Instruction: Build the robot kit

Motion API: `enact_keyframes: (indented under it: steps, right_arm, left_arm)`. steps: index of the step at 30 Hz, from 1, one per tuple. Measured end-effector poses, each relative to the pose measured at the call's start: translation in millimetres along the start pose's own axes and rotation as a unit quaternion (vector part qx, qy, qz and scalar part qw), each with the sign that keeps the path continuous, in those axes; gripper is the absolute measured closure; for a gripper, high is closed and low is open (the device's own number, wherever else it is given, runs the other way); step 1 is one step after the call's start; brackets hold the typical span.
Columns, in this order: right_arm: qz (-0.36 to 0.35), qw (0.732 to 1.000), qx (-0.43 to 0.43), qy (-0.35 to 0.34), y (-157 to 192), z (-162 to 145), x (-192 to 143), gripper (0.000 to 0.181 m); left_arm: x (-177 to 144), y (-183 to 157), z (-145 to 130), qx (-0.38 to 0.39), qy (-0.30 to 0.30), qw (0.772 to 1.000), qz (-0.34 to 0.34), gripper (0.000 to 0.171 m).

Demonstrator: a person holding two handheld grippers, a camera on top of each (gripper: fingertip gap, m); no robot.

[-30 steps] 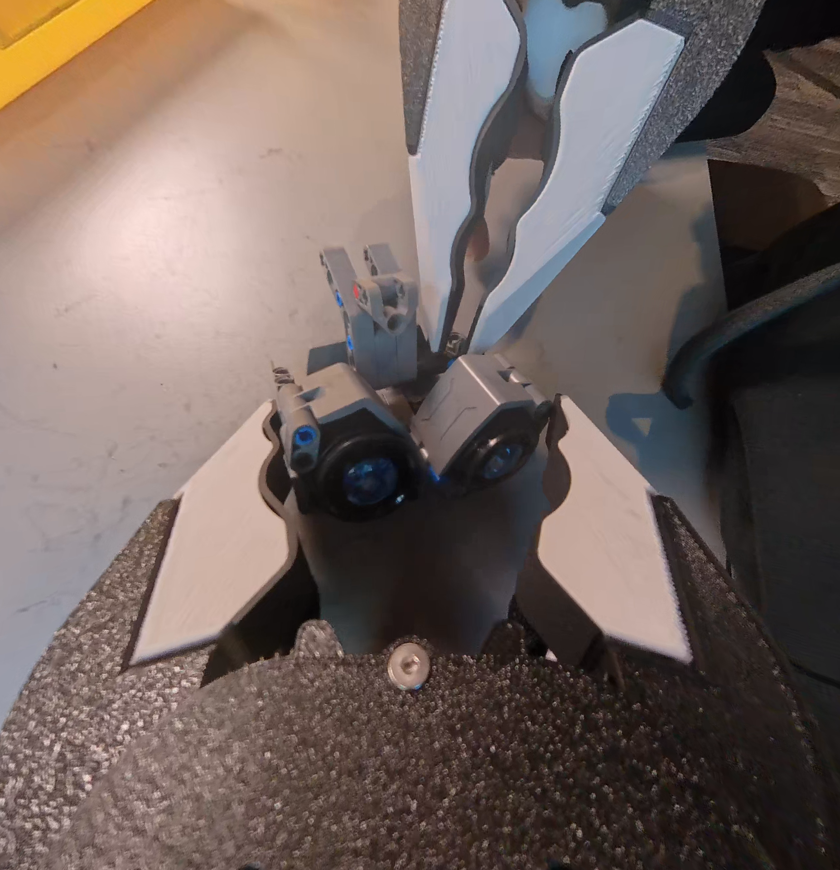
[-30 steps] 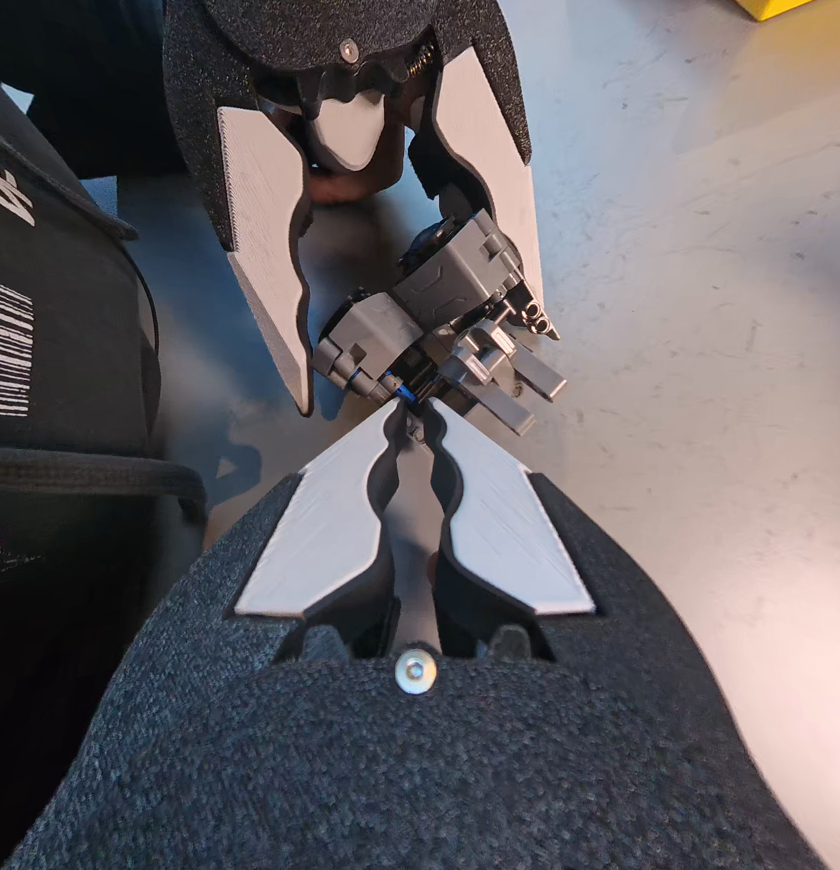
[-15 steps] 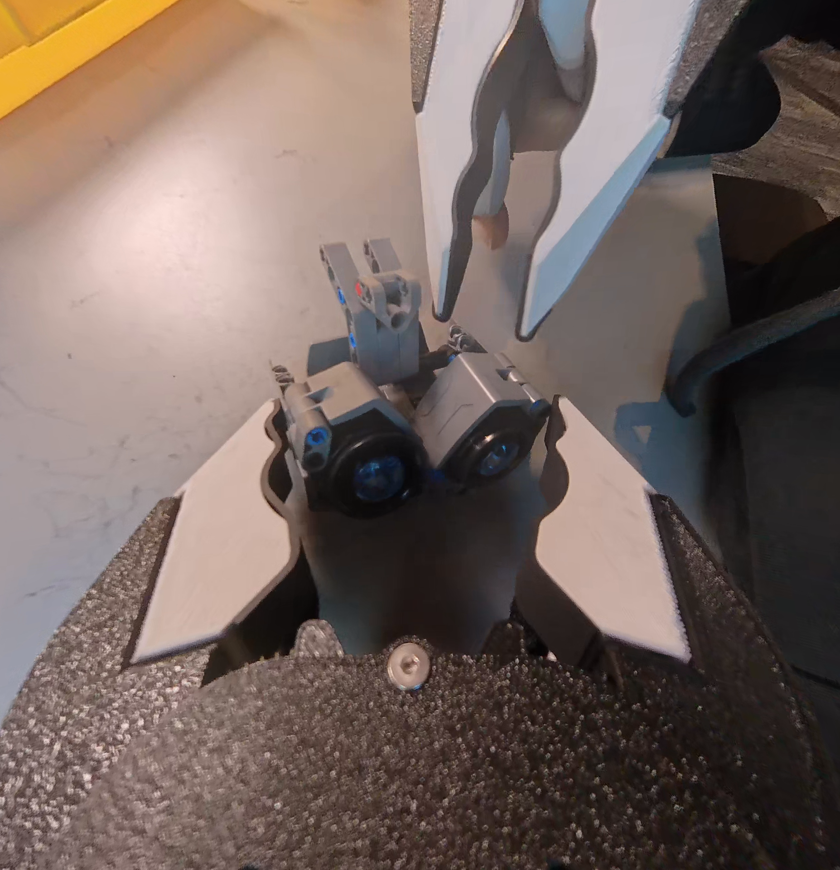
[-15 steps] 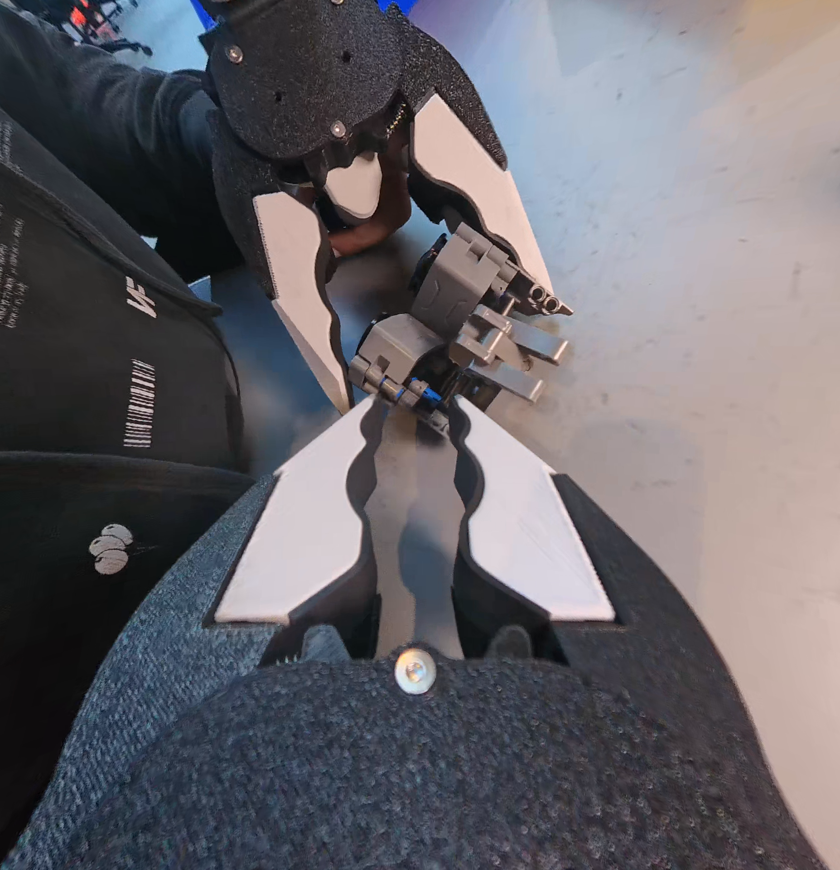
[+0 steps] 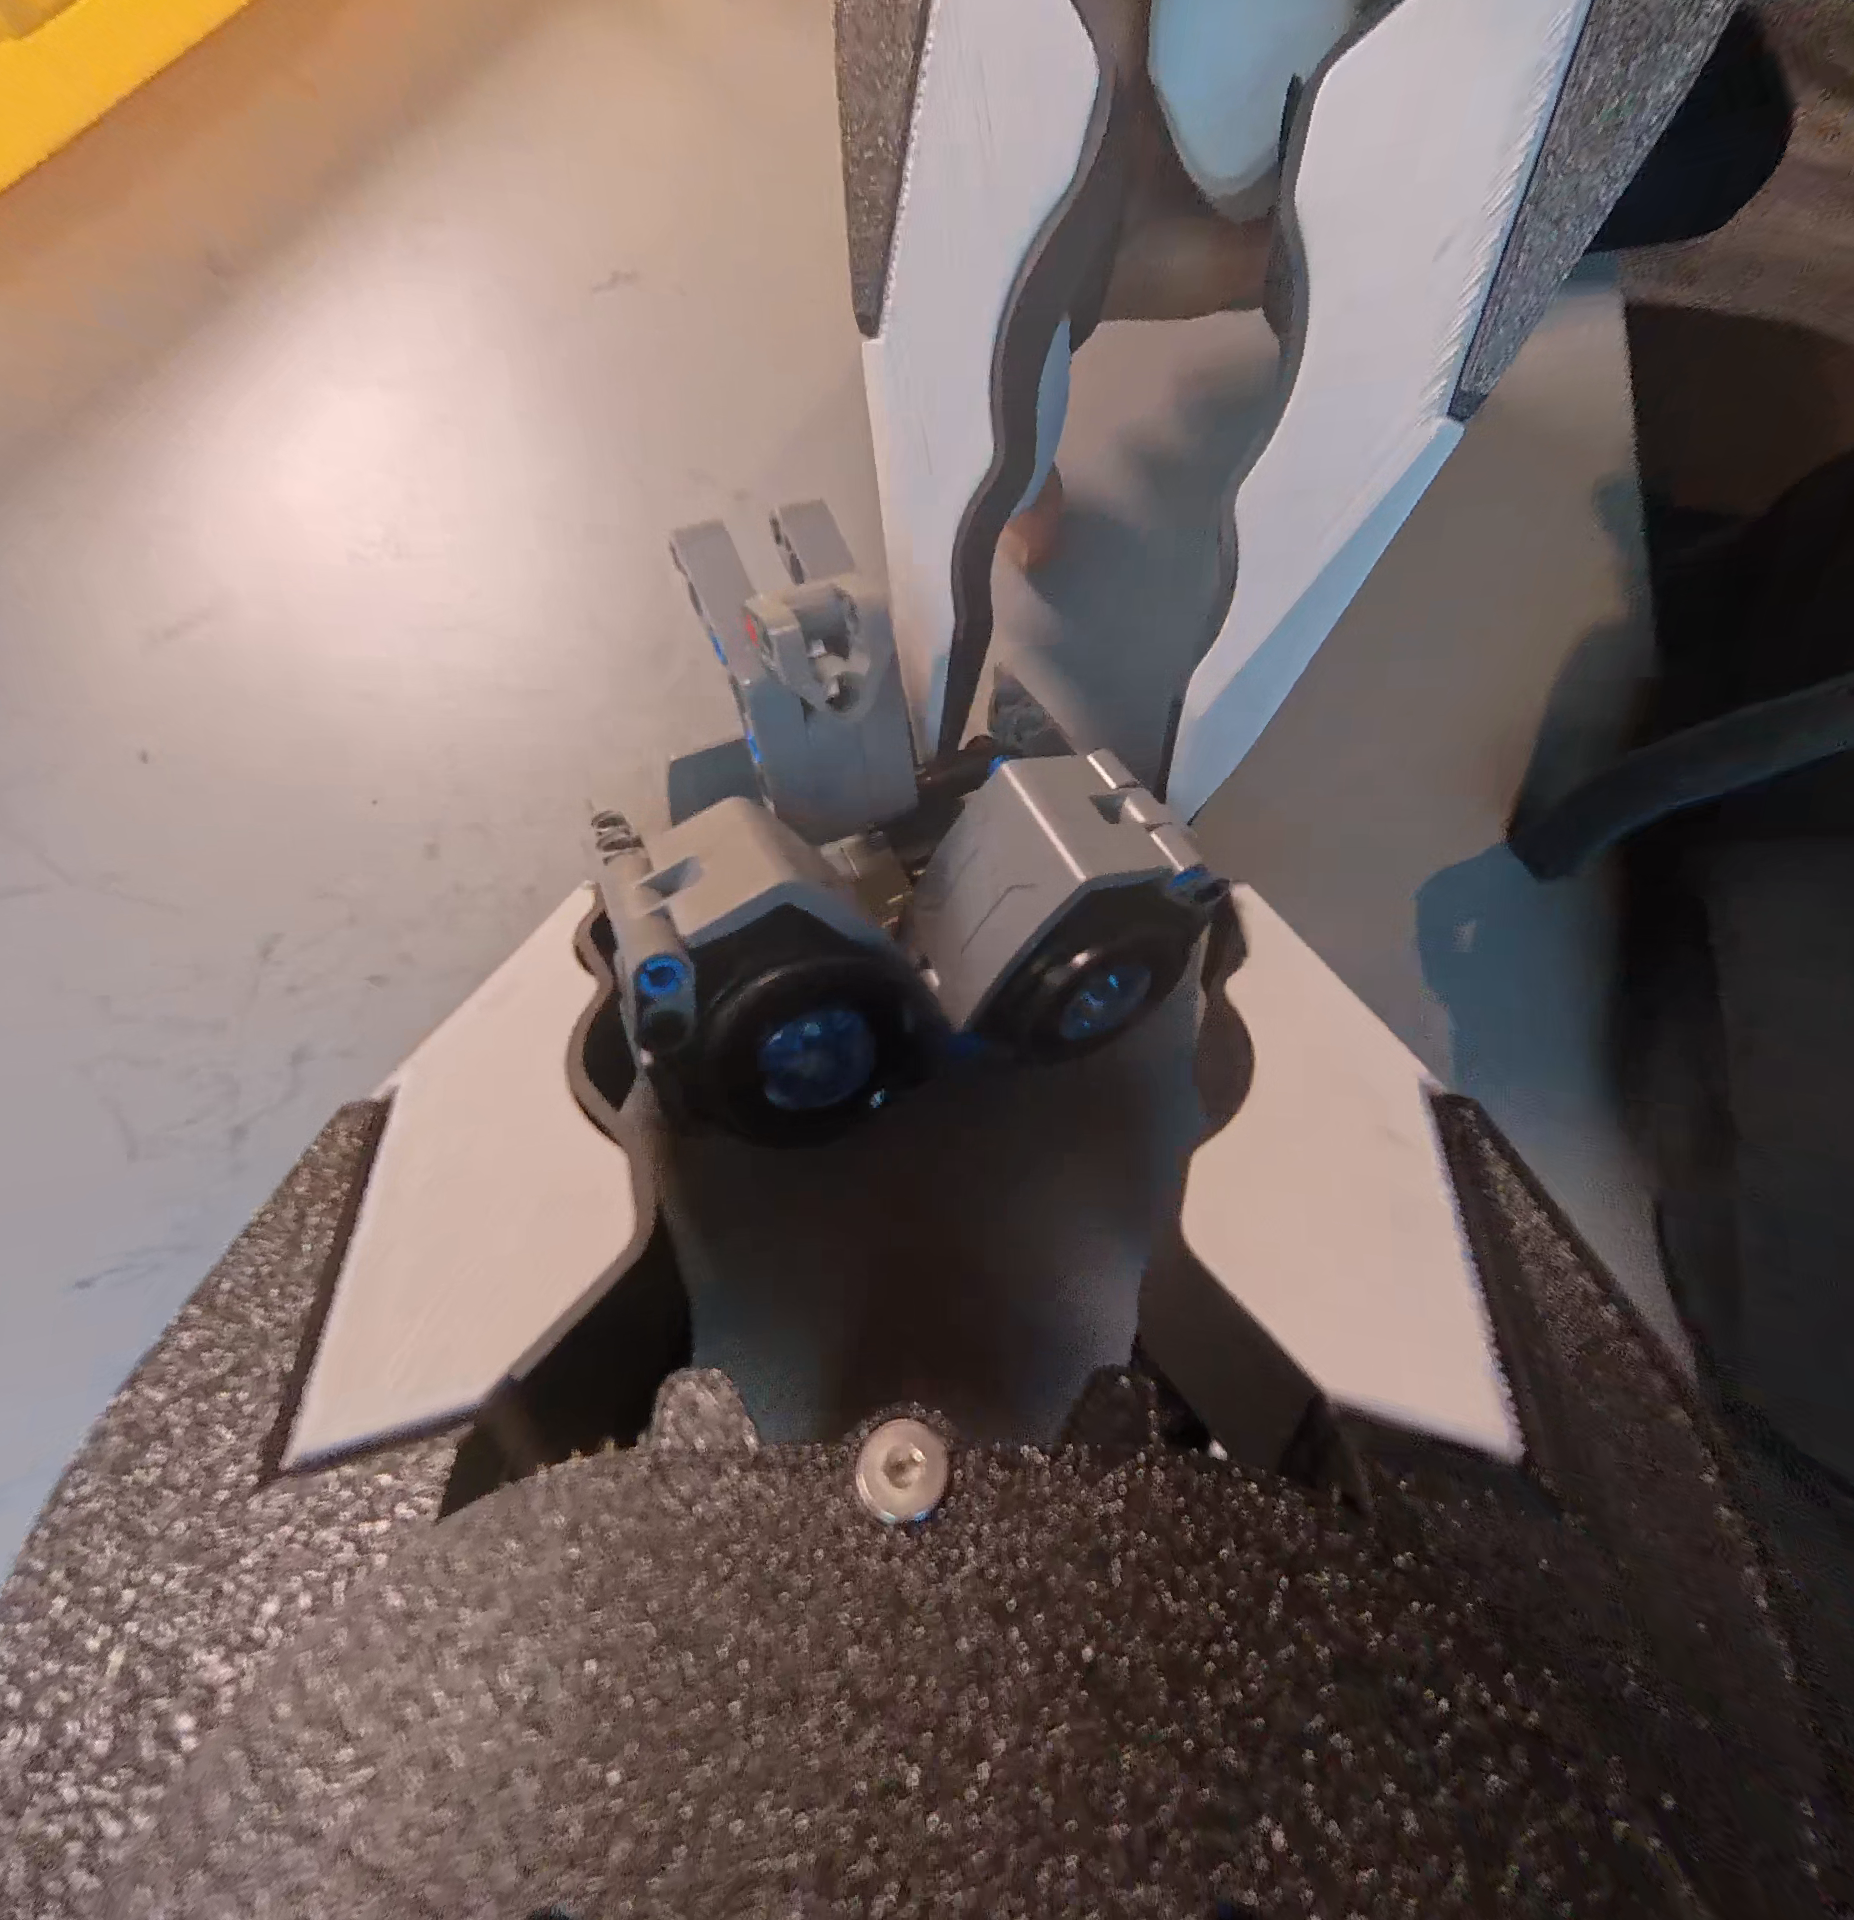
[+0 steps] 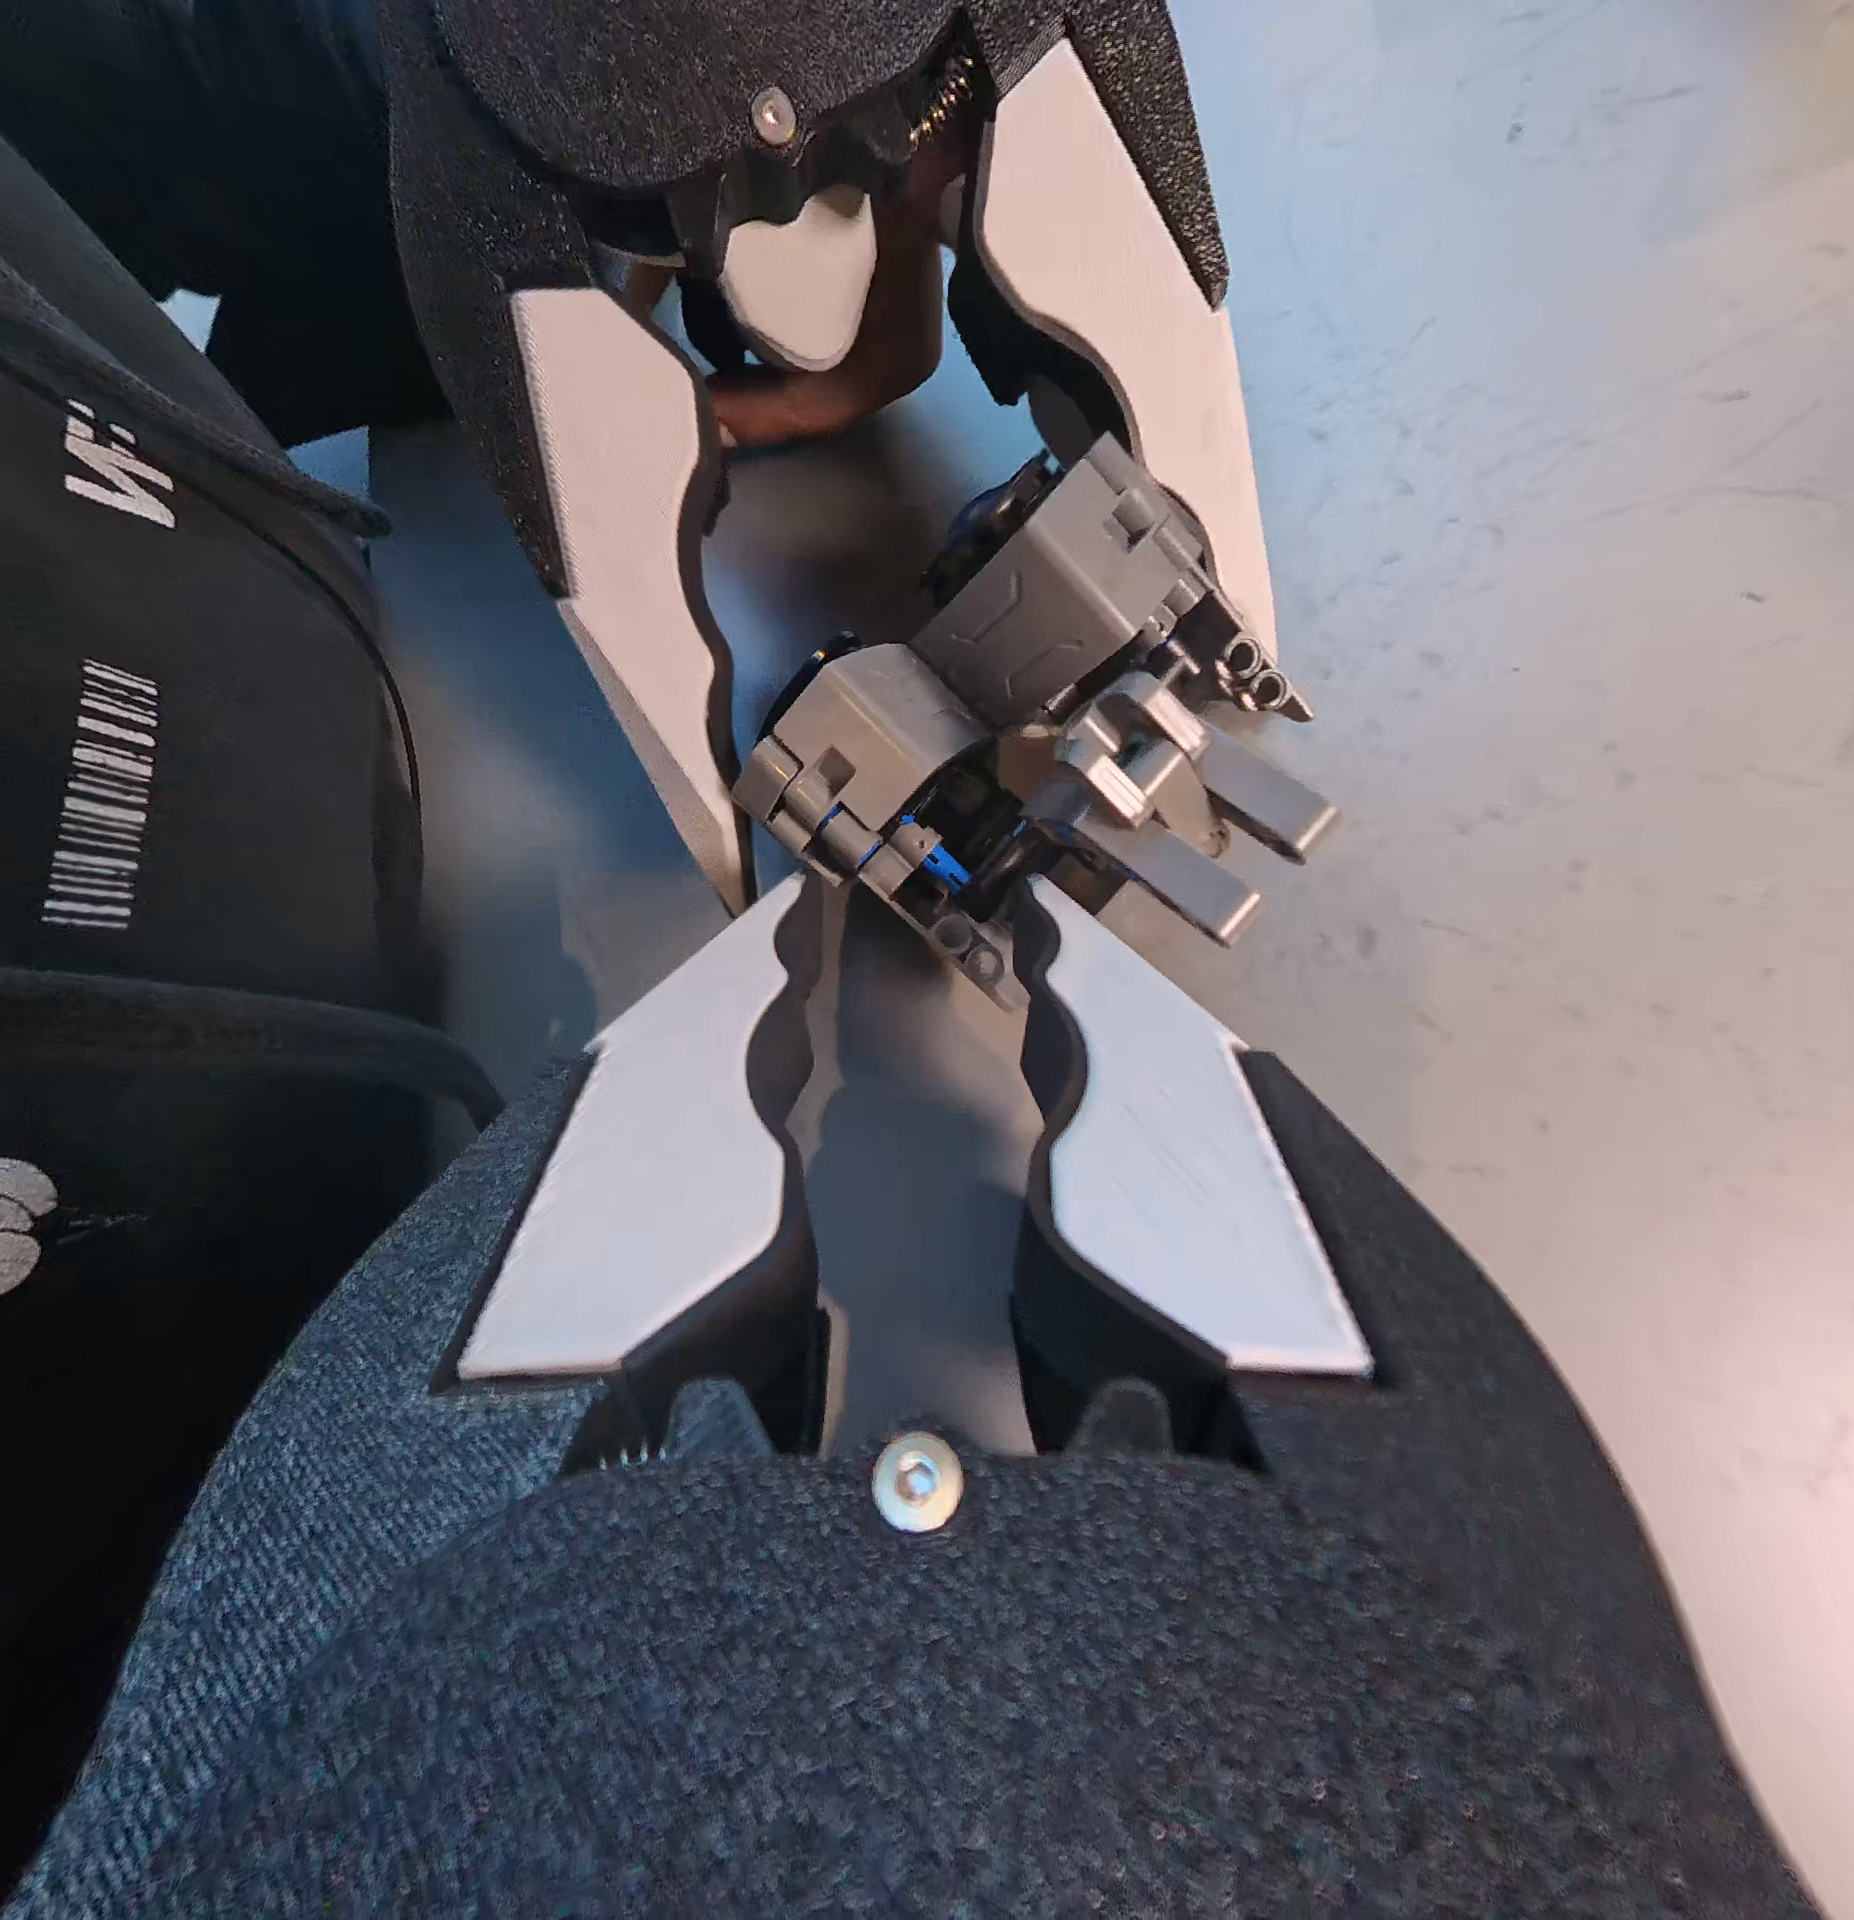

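Two grippers meet over a pale grey, scuffed tabletop (image 5: 279, 520) with a yellow edge (image 5: 61, 73) at its far corner. The left gripper (image 5: 907, 925) pinches a grey building-brick assembly (image 5: 902, 914) by its two motor blocks. The right gripper (image 6: 918, 914) has its fingers parted around the assembly's (image 6: 1016, 717) dark rear beam; whether they touch it is unclear. Black printed fabric (image 6: 154, 727) is cut off beside the table's edge.
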State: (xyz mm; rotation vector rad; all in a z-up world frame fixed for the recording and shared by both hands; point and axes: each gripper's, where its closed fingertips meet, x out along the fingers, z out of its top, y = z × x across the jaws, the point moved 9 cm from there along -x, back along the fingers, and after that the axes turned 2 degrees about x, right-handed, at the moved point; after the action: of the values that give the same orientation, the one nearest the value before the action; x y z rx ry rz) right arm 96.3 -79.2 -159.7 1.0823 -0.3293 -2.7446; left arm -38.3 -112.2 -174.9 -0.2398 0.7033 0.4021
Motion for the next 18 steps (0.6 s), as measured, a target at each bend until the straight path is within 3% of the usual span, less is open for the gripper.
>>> enact_keyframes:
  steps: [8,18]
  right_arm:
    - [0.013,1.000,-0.012,0.002,-4.5,0.5,0.6,0.152]
    - [-0.029,0.998,-0.051,-0.003,0.3,2.2,-2.5,0.160]
  left_arm:
    - [0.4,0.1,-0.8,0.004,0.002,1.000,0.008,0.063]
    - [0.9,0.1,-2.0,0.012,0.009,1.000,0.014,0.063]
